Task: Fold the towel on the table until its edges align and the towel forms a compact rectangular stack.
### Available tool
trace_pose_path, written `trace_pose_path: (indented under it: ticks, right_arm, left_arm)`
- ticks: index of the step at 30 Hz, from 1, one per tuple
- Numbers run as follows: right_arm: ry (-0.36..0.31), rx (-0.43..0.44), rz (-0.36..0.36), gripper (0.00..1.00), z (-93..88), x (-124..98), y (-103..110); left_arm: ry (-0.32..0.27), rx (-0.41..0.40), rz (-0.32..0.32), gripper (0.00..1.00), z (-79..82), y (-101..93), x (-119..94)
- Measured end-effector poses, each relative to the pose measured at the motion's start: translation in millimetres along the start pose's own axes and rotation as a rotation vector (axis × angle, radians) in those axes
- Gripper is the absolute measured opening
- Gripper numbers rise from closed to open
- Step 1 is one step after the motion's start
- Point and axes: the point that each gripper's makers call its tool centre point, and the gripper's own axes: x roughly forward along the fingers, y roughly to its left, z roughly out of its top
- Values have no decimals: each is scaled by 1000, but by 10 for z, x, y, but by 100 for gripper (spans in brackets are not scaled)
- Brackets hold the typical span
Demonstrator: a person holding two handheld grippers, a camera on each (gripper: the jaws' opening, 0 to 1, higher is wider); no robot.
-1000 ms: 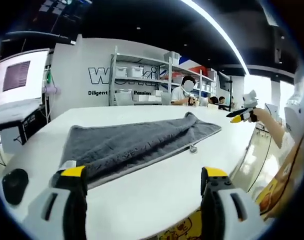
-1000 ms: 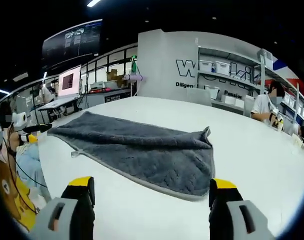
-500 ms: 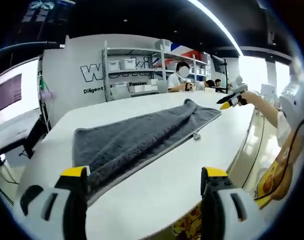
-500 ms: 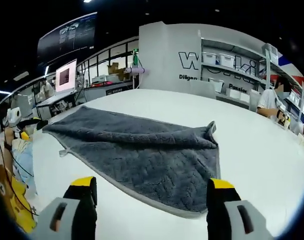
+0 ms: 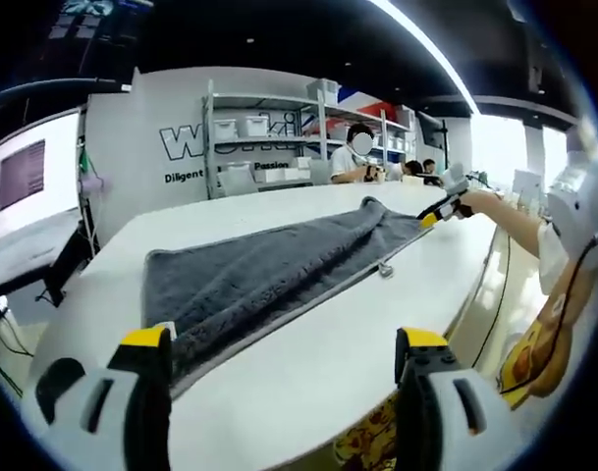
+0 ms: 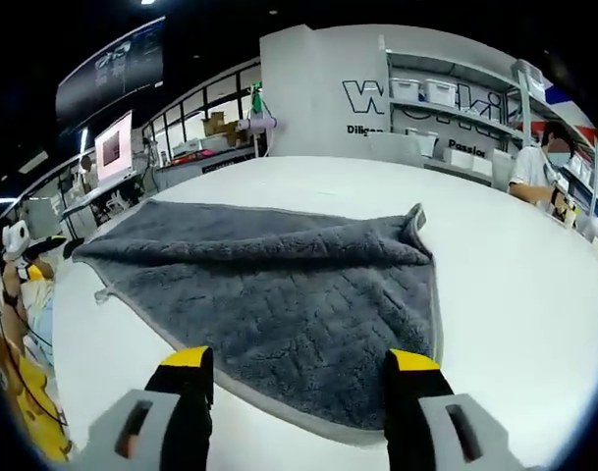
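Note:
A grey towel lies lengthwise on the white table, one long side folded over itself. My left gripper is open, hovering just short of the towel's near end. The right gripper is also in the left gripper view, held low at the towel's far corner. In the right gripper view the towel spreads wide, with one corner curled up. My right gripper is open, its jaws standing over the towel's near edge. The left gripper appears small at the towel's other end.
A round black object sits on the table at the left edge of the left gripper view. Shelves with white bins and seated people are behind the table. A person's arm reaches in from the right. The table's rim curves nearby.
The right gripper has moved in and down toward the towel's end, so the towel looks larger in its view. The left gripper view has barely shifted in the last half second.

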Motion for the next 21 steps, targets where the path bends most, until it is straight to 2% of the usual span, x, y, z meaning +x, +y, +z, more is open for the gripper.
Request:
trace_pose_path:
  ticks: [7, 14, 18, 21]
  right_arm:
    - [2, 27, -3, 57, -44, -6, -64]
    - [24, -28, -31, 42, -95, -19, -167]
    - [18, -38, -25, 37, -106, -33, -185]
    - [20, -45, -30, 28, -119, -52, -208]
  left_arm:
    - [7, 3, 13, 99, -5, 37, 2]
    - [2, 9, 16, 99, 19, 41, -1]
    - [2, 9, 16, 99, 21, 39, 3]
    - [2, 9, 16, 99, 23, 35, 5]
